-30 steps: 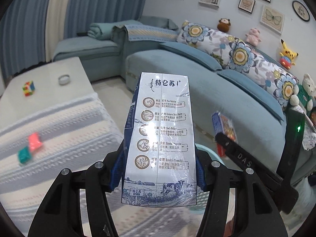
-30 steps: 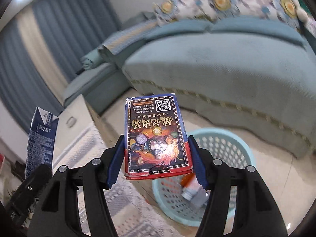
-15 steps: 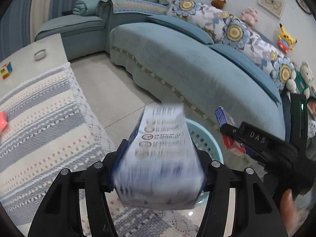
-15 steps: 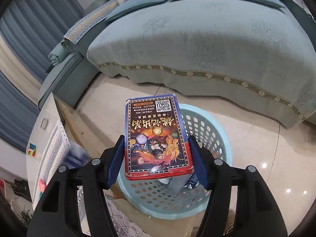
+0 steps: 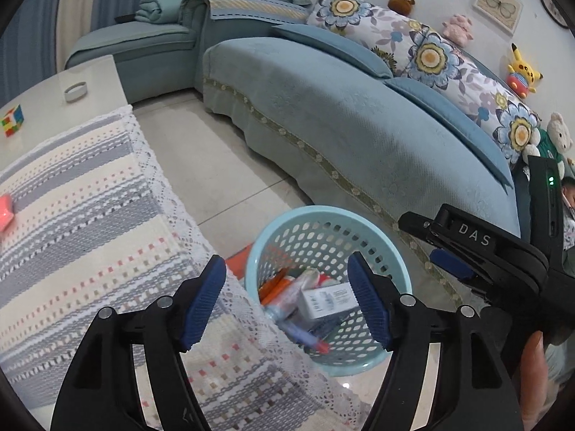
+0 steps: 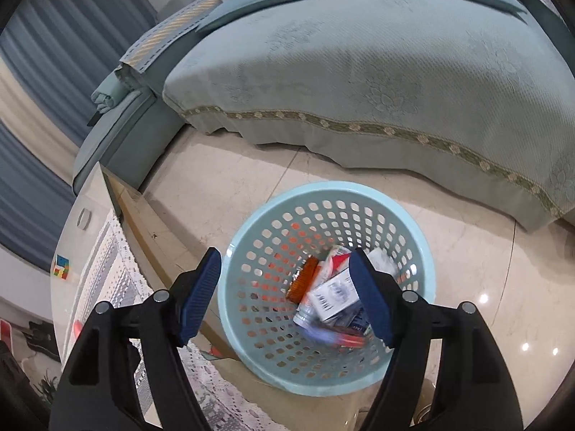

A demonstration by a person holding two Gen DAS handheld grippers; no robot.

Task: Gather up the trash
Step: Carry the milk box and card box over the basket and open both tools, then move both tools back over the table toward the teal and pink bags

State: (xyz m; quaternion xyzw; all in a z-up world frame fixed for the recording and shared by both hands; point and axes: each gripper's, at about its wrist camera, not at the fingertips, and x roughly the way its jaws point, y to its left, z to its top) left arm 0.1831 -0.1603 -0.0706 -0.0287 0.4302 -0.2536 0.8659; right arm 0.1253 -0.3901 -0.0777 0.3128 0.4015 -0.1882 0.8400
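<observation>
Two grippers, left and right, hang spread and empty above the blue basket, where cartons lie heaped; light, crushable card, likely best pinched across flat faces

sofa, Rubik's cube, striped tablecloth

A round, light-blue perforated plastic basket stands upright on the pale tiled floor, just beside the cloth-covered surface and near the sofa. Inside lies a jumble of trash: a white rectangular carton tilted on top, an orange cylindrical container leaning beside it, and a blurred red-and-blue flat box at the bottom.
</observation>
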